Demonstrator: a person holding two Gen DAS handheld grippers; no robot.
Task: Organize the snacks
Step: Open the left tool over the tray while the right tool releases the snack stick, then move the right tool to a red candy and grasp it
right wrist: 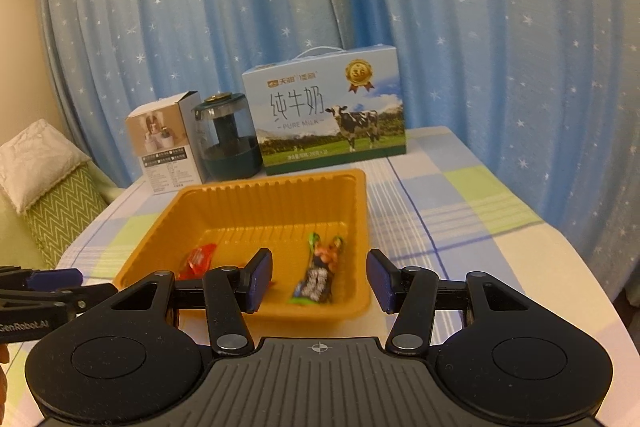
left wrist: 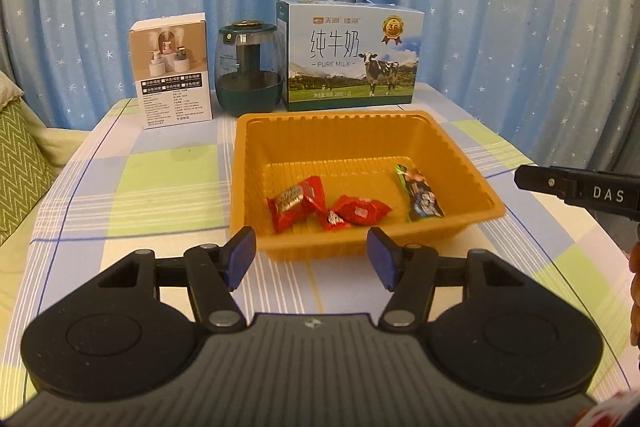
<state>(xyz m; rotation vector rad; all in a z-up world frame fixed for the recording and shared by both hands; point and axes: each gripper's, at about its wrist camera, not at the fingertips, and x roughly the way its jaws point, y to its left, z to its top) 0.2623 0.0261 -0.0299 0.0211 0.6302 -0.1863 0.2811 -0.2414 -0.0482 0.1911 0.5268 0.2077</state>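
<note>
Both empty: left hand-held gripper (left wrist: 311, 255) and right hand-held gripper (right wrist: 318, 281) hang released before the orange tray (left wrist: 456, 147); snacks (left wrist: 348, 211) inside, seemingly all gathered, next move probably withdrawing.

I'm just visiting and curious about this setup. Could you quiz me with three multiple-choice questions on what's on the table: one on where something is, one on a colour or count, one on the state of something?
1. Where do the snacks lie?
A. In the orange tray
B. On the milk box
C. On the bare tablecloth

2. How many red-wrapped snacks are in the tray?
A. None
B. Three
C. Six

3. What does the left gripper hold?
A. A snack
B. The tray
C. Nothing

Answers:
1. A: the green snack and the red snacks sit inside the orange tray, in front of the milk box.
2. B: three red wrappers show in the left view.
3. C: the left gripper stands open with nothing between its pads.
</note>
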